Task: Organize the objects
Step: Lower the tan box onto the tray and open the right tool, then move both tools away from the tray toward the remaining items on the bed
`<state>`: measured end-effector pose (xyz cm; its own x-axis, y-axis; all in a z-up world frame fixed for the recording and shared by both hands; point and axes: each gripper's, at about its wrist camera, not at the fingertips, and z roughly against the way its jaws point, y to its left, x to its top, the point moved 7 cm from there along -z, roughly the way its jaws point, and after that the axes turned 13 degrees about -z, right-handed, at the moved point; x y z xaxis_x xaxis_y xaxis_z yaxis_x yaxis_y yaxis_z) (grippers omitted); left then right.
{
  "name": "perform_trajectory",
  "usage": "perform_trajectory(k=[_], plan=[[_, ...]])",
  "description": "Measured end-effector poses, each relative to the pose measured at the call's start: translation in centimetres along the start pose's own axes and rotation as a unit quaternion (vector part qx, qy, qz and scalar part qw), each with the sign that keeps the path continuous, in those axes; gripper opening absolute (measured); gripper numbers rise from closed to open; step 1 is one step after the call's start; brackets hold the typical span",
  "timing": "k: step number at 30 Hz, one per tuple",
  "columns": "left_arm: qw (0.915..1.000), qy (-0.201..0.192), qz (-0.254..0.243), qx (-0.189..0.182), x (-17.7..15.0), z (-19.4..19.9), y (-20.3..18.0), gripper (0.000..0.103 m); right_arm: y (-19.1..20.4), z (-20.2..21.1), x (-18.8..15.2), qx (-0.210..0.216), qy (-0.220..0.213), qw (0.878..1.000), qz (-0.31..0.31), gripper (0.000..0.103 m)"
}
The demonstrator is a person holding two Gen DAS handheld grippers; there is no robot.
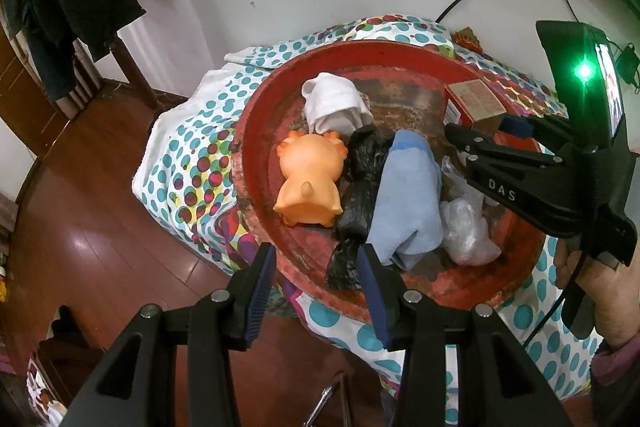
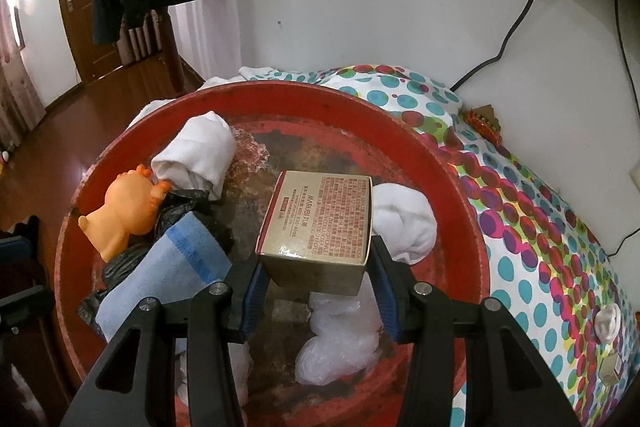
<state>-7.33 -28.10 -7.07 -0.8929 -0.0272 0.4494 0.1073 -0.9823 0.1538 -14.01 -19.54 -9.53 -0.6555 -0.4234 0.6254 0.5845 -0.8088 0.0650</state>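
Right gripper (image 2: pixel 316 283) clamped on the gold box (image 2: pixel 320 223), pads pressed to both its sides, carton tilted above the worn floor of the red basin (image 2: pixel 452 195), between the white rolled cloth (image 2: pixel 200 151) toward the far rim and the clear plastic bag (image 2: pixel 340 343) toward the near rim. Left gripper (image 1: pixel 316 291) hanging over the basin's near rim, fingers moderately apart and gripping nothing, the tail of the black plastic bag (image 1: pixel 360 183) just past the tips. Also inside the basin: orange toy (image 1: pixel 310 183) by the left wall, blue cloth (image 1: pixel 408 195) beside the black bag.
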Motion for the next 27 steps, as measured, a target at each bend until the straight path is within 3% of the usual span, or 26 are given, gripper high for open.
perform_trajectory(k=[8, 19, 27], plan=[[1.0000, 0.000, -0.008, 0.001, 0.0, 0.2, -0.5, 0.043, -0.2, 1.0, 0.1, 0.006, -0.009, 1.000, -0.008, 0.062], [0.9997, -0.007, -0.022, -0.002, 0.1, 1.1, -1.9, 0.043, -1.9, 4.2, 0.2, 0.012, -0.032, 0.999, -0.027, 0.065], [0.9991, -0.012, -0.039, -0.012, 0.4, 1.6, -4.3, 0.043, -5.8, 7.3, -1.0, -0.002, -0.050, 0.997, -0.054, 0.065]])
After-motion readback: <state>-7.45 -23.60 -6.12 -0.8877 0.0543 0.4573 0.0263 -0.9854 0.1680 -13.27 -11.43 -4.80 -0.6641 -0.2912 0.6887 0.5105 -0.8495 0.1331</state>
